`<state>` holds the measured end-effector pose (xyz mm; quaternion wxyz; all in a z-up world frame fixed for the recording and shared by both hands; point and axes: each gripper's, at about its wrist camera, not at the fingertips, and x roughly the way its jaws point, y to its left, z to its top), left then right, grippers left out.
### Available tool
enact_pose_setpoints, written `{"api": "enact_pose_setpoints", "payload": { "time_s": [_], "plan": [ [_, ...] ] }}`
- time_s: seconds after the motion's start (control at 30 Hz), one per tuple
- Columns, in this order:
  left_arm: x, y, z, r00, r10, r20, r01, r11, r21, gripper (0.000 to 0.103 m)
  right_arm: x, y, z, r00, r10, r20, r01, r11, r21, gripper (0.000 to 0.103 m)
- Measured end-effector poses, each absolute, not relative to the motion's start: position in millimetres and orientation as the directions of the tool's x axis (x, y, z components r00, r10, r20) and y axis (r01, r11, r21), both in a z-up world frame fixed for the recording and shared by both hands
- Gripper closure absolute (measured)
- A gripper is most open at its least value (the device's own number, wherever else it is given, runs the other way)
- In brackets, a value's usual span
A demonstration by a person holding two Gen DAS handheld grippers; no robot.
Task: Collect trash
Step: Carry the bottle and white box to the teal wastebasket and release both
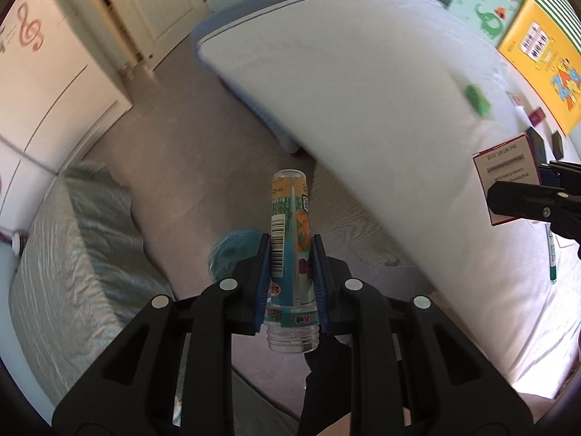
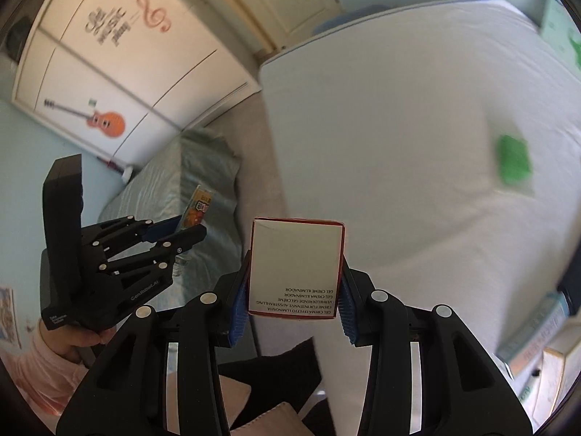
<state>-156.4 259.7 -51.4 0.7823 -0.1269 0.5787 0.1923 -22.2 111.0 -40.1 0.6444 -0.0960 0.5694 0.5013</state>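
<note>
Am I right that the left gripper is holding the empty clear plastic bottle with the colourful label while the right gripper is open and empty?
Not quite. The left gripper does hold the empty clear plastic bottle with the colourful label, but the right gripper is not empty: the right wrist view shows it shut on a white cardboard box with red edges.

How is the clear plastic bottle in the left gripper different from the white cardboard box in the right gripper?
The clear plastic bottle is round, see-through and capless, with a colourful label; the white cardboard box is flat-sided, opaque and red-edged, with plain black text. The bottle is slim; the box is wider. Both are clamped between blue-padded jaws, off the bed: left gripper, right gripper.
</note>
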Motion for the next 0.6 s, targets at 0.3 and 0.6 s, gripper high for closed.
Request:
{"api": "enact_pose_setpoints", "payload": {
  "time_s": [0.3, 0.6],
  "plan": [
    [-209, 333, -70, 0.185, 0.165, -0.969, -0.573, 0.819, 0.030, 0.083, -63, 207, -51, -0.269, 0.470, -0.841, -0.827, 0.335, 0.451, 0.061],
    [-239, 375, -80, 0.147, 0.162, -0.976, -0.680, 0.733, 0.019, 0.083, -93, 286, -70, -0.358, 0.376, -0.855, -0.870, 0.197, 0.451, 0.061]
  ]
}}
